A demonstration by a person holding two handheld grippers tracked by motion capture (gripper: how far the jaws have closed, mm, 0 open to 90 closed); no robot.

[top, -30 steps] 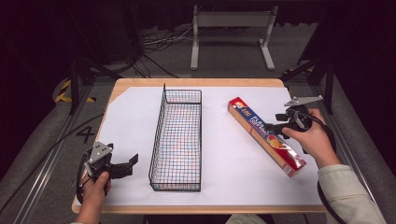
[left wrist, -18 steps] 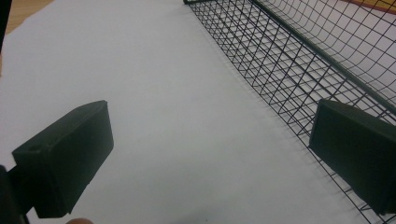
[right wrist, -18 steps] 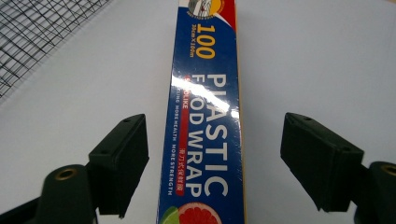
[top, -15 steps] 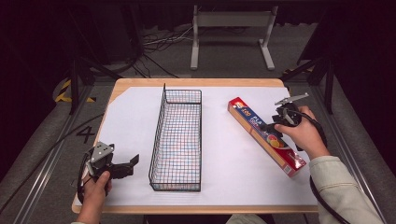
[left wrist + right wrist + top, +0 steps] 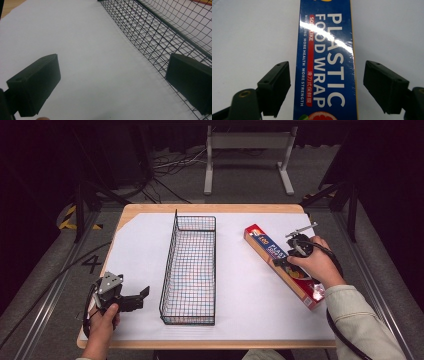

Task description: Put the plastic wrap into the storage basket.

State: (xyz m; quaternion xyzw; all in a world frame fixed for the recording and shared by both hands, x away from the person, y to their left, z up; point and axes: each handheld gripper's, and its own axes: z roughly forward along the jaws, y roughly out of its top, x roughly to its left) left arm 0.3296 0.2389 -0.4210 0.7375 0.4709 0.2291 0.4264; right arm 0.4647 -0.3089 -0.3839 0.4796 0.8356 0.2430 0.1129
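The right gripper (image 5: 327,90) hangs over the box (image 5: 327,62) with jaws spread wide, one on each long side, neither touching. The likely slip: the glossy film gives poor purchase, and a pinch taken off-centre on so long a box would let one end droop or swing. The box is long and narrow, blue with a red end, marked PLASTIC FOOD WRAP — it lies slantwise near the table's (image 5: 150,250) right edge, apart from the basket (image 5: 192,265). The left gripper (image 5: 135,297) rests spread and empty at the front-left corner.
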